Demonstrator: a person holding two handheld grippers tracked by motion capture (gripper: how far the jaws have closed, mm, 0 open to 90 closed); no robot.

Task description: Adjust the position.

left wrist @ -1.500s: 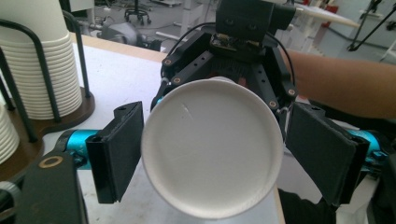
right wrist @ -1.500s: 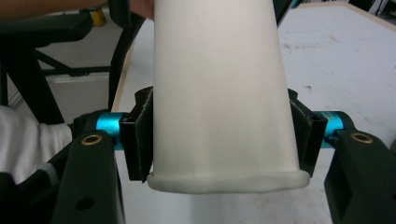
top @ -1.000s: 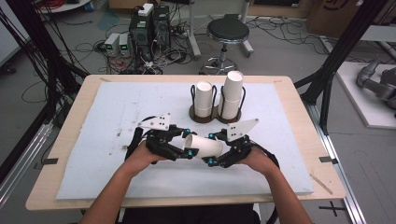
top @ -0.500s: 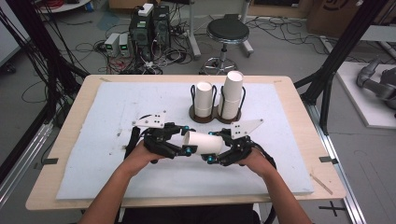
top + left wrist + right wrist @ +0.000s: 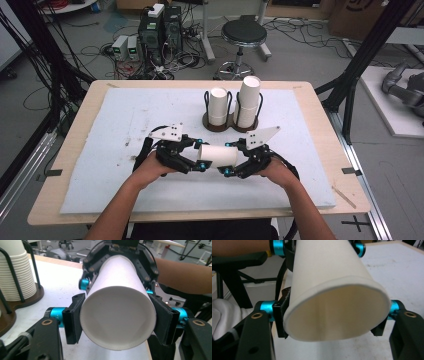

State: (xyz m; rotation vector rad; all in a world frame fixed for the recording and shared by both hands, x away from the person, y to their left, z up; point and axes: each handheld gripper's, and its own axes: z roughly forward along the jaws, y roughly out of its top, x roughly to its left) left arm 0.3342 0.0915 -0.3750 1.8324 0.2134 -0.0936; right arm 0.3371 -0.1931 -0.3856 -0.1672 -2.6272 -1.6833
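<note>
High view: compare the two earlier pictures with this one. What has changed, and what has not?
The jaws of the left tool have just been closing on the white paper cup between them; those of the right tool closed slightly on it too. Both tools, the cup and the cup stacks behind stayed in place.

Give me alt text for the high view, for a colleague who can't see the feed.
Over a white mat on a wooden table, a person's two hands hold black grippers that clamp one white paper cup lying sideways between them, left gripper at one end, right gripper at the other. Behind them, a dark stand holds two upright stacks of white cups.
</note>
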